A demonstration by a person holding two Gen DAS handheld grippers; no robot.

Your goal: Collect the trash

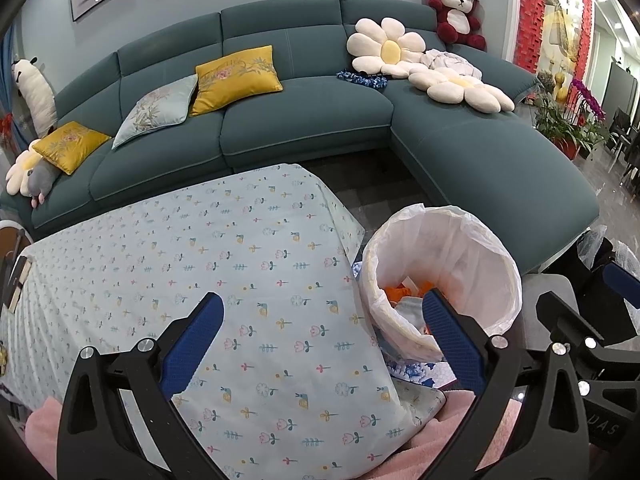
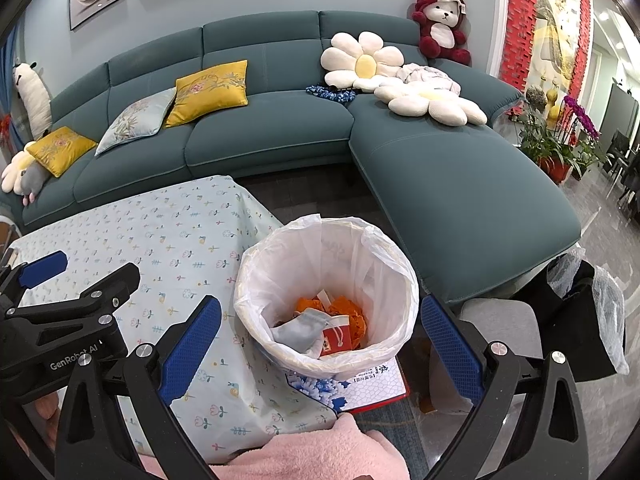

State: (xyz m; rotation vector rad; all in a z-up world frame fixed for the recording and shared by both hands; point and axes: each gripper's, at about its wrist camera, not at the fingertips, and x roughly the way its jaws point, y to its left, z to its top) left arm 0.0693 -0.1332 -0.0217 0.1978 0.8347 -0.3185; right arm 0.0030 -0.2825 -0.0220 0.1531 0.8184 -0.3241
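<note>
Trash (image 2: 332, 324) sits in the lined bin (image 2: 400, 280) beside the desk (image 2: 160, 224).
Both my claws, left (image 1: 322, 340) and right (image 2: 320, 340), hang released and empty; I would scan around the bin before committing.

A home living room: teal sofa (image 1: 304, 120), cushions, plush toys.

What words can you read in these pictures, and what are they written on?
"GenRobot AI": white letters on the black body of the left gripper, seen from the right wrist camera.
"DAS": partial letters on the black body of the right gripper, at the left wrist view's edge.
Box under the trash bin: dark characters, too small to read.
Red packet in the bin: markings, unreadable.
</note>
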